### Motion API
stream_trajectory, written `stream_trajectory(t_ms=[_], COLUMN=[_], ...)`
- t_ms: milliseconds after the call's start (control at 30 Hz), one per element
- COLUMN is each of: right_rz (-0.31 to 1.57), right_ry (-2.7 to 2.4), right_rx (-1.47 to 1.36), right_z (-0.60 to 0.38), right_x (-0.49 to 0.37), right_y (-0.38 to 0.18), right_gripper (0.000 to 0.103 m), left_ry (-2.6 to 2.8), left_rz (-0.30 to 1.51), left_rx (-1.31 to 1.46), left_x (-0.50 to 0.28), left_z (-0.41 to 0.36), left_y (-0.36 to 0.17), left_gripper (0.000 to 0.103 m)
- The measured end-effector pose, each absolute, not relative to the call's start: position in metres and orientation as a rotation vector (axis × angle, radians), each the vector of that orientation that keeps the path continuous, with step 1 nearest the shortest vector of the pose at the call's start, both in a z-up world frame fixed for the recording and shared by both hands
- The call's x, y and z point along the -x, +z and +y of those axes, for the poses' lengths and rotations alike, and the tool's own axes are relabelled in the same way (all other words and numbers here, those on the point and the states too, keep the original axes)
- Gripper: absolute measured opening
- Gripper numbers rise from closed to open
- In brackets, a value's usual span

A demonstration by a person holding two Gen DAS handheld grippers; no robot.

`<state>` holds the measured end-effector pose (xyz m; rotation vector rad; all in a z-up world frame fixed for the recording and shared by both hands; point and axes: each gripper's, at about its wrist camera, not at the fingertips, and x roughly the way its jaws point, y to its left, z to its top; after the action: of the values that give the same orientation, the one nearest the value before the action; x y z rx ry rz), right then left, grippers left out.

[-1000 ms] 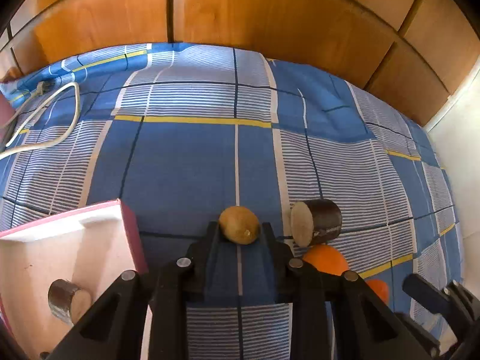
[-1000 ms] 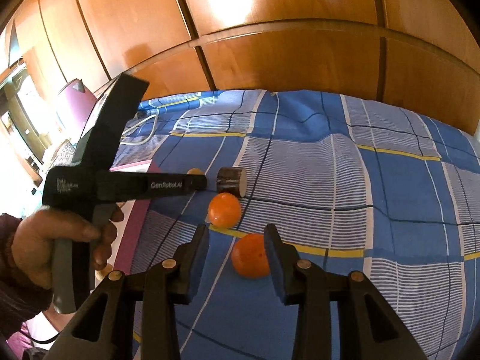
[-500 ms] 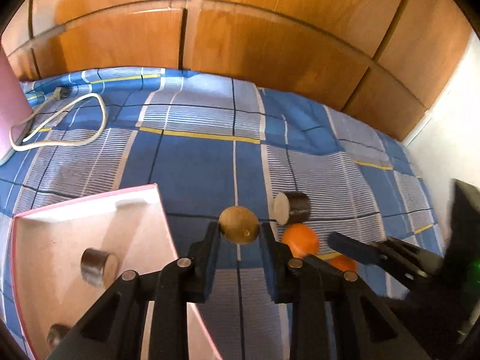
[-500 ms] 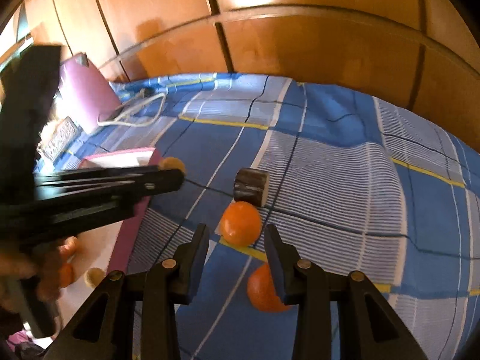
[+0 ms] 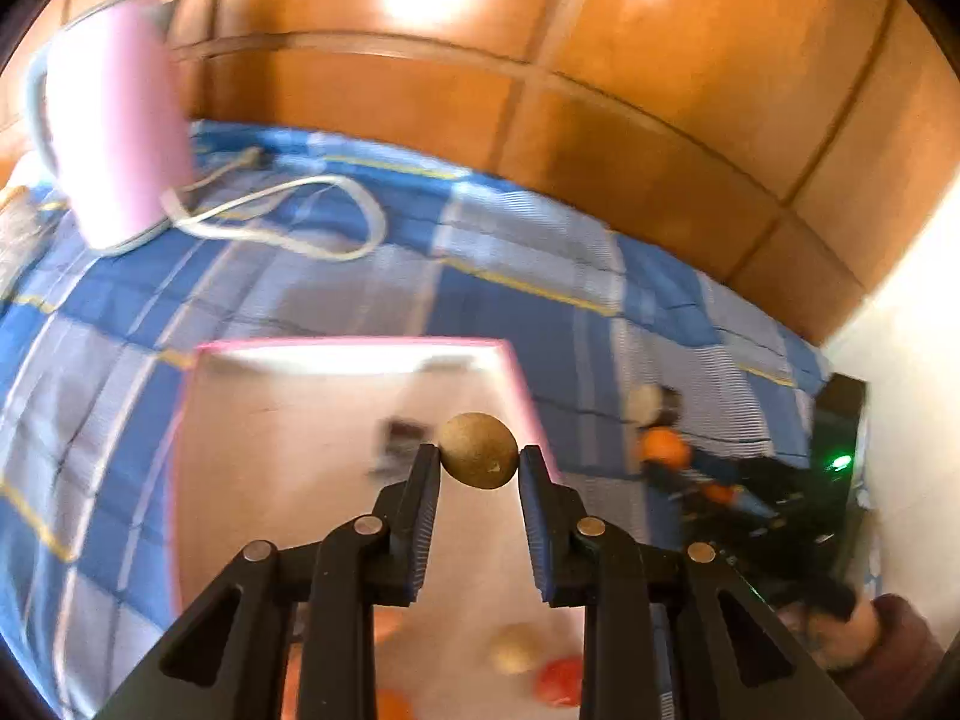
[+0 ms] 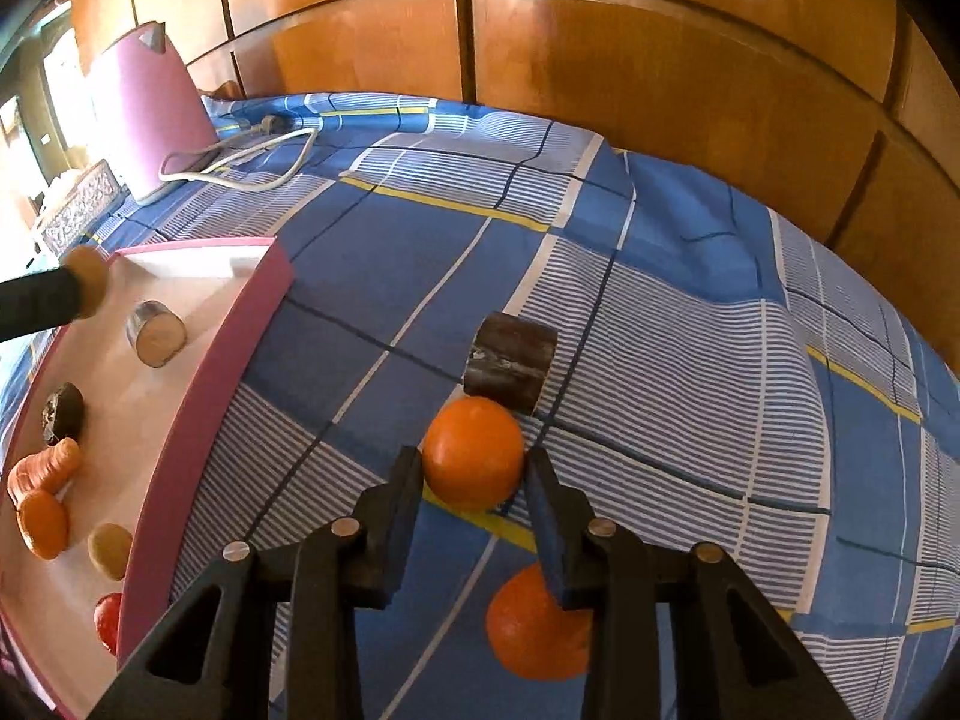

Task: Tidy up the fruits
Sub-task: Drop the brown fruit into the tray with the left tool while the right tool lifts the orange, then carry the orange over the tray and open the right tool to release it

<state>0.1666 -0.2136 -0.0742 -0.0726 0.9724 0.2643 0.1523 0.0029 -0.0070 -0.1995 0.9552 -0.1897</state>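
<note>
My left gripper [image 5: 478, 459] is shut on a round brown fruit [image 5: 478, 449] and holds it in the air over the pink-walled box [image 5: 348, 343]. In the right wrist view that fruit [image 6: 90, 279] hangs above the box's far corner. My right gripper [image 6: 474, 462] is closing on an orange [image 6: 473, 450] that rests on the blue checked cloth [image 6: 690, 360], and its pads touch both sides of the orange. A second orange [image 6: 528, 630] lies under the right finger. A dark cylinder piece [image 6: 510, 360] lies just behind the gripped orange.
The box [image 6: 198, 420] holds a cut cylinder [image 6: 156, 333], a dark lump [image 6: 63, 411], orange pieces [image 6: 42, 516], a pale fruit [image 6: 110, 549] and a red one [image 6: 108, 621]. A pink kettle [image 6: 156, 114] with a white cord [image 6: 252, 162] stands at the back left. Wooden cabinet doors [image 6: 600, 90] close off the back.
The left gripper lifted the brown fruit off the cloth and carried it left over the box. The right gripper moved forward from the near orange to the farther one and narrowed onto it.
</note>
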Motion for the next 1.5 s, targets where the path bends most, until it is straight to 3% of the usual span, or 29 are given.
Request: stream_trajectory(t_ms=[267,400,1500], right_rz=[0.984,0.985,0.933], right_ry=[0.236,0.252,0.383], right_rx=[0.122,0.131,0.021], right_z=[-0.206,-0.201,-0.175], right_x=[-0.165,-0.159,-0.060], right_y=[-0.074,-0.072,-0.046], right_gripper=[0.035,0.034,0.034], left_ry=[-0.121,-0.105,-0.099], left_rz=[1.016,0.980,0.852], left_rx=[0.186,0.185,0.156], left_x=[-0.147,-0.133,-0.033], left_z=[0.021,0.021,0.017], left_y=[-0.036,-0.031,0.006], left_gripper=[0.029,0.044,0.051])
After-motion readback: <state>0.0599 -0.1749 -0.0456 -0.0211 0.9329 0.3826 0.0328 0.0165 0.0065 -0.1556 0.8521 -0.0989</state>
